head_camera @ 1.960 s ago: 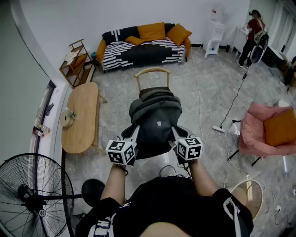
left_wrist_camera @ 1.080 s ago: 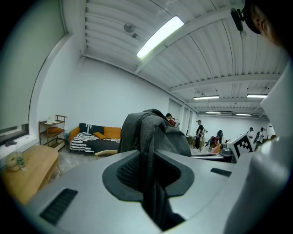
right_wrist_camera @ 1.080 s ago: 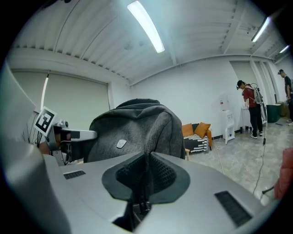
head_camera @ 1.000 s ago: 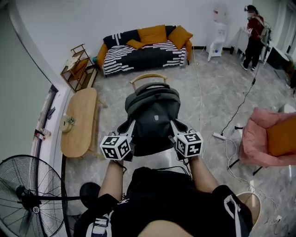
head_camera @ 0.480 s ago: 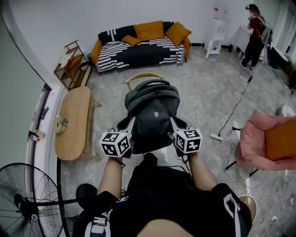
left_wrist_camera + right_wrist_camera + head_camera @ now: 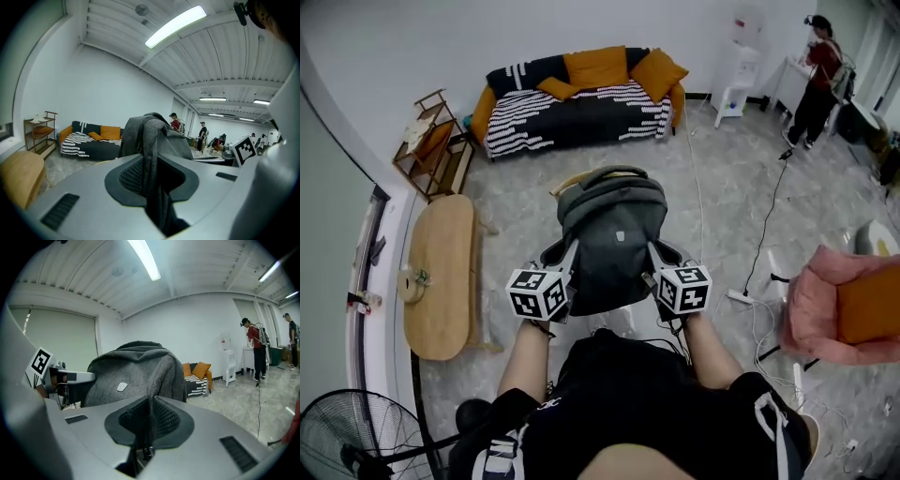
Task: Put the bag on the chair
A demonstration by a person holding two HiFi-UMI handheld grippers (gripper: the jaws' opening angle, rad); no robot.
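**A:** Where is the bag [image 6: 612,234], and how is it held?

**B:** It is held clear of the floor [image 6: 525,220], upright in front of the person's chest, between the two grippers. The jaws of the left gripper [image 6: 151,185] are clenched on a fold of its grey strap or side cloth. Those of the right gripper [image 6: 146,423] are clamped on a thin strap at the other side. Nothing else is gripped.

**A:** How can it be expected to handle?

**B:** A soft grey backpack is seen, its cloth draped and folded at the top, so sagging and swinging are to be expected. Its weight cannot be read, though a partial load is suggested by the rounded body. The straps are judged the surer hold, since webbing is well caught by ridged pads, while the smooth body cloth would be pinched less firmly.

**A:** And the chair [image 6: 569,182]?

**B:** Only its curved wooden back is seen, just beyond the top of the bag. The seat is hidden behind the bag, so it cannot be told whether the bag is over it yet. A lowering onto the seat is judged to be called for, with the back rail to be cleared or leaned against.

**A:** What room is left around it?

**B:** Open floor is seen on both sides of the chair. A low wooden table [image 6: 438,272] stands well apart at the left and a sofa [image 6: 581,103] along the far wall. A pink armchair [image 6: 834,309] is at the right, and a cable [image 6: 773,216] is laid between it and the chair. A fan [image 6: 356,441] is placed at the near left.
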